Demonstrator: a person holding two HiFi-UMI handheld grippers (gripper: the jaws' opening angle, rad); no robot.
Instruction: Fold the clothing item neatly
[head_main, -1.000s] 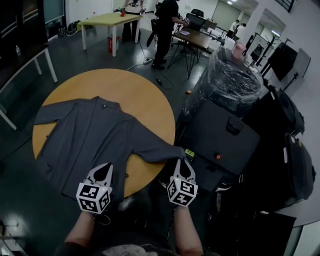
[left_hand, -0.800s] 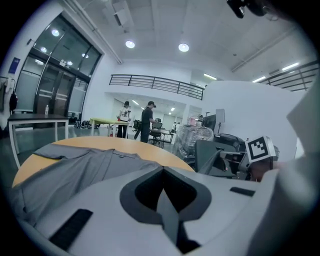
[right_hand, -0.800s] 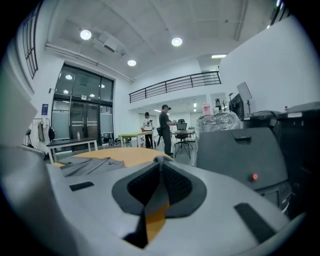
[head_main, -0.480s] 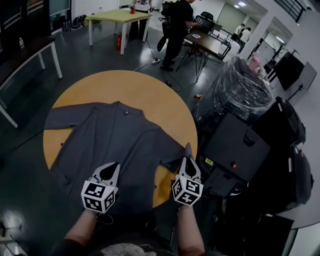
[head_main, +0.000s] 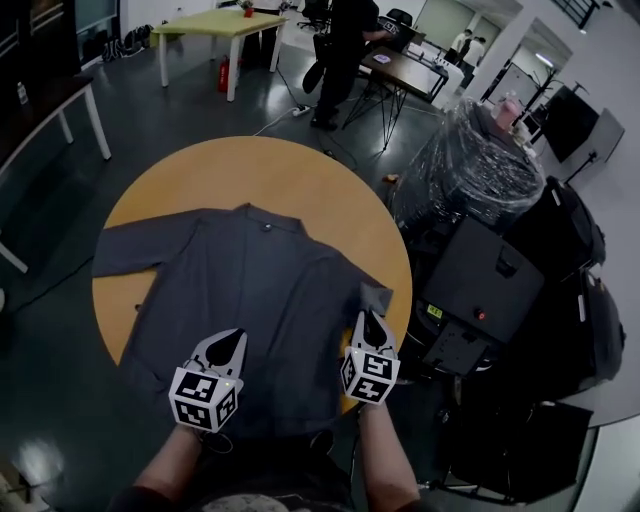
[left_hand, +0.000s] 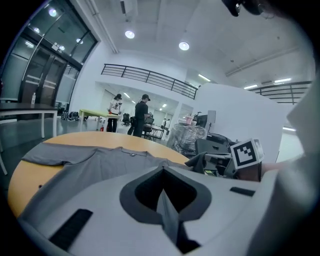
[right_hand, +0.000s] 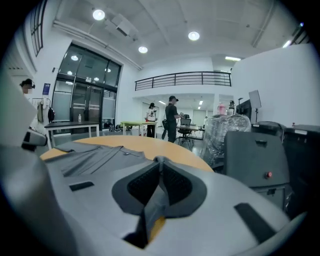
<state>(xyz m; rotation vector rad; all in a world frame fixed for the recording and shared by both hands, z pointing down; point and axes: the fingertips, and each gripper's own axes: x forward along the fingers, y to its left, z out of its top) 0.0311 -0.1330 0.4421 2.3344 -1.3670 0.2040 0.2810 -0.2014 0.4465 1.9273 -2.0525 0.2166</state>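
Note:
A grey long-sleeved garment (head_main: 250, 280) lies spread, collar away from me, on a round wooden table (head_main: 270, 170). My left gripper (head_main: 228, 343) is at the garment's near hem, shut, with a thin fold of grey cloth pinched between its jaws (left_hand: 162, 192). My right gripper (head_main: 368, 322) is shut on the cuff of the right sleeve (head_main: 375, 297), which is lifted and doubled back near the body's right side. In the right gripper view the grey cloth runs down between the jaws (right_hand: 160, 172). The left sleeve (head_main: 130, 250) lies stretched out flat.
A black case with a red button (head_main: 485, 290) stands close to the table's right edge, behind it a bulky thing wrapped in plastic film (head_main: 470, 160). Black bags (head_main: 580, 240) lie further right. A person (head_main: 340, 40) stands by desks at the back.
Both grippers have moved forward over the table. The right sleeve, earlier stretched toward the table's near right edge, has been carried inward toward the garment's body.

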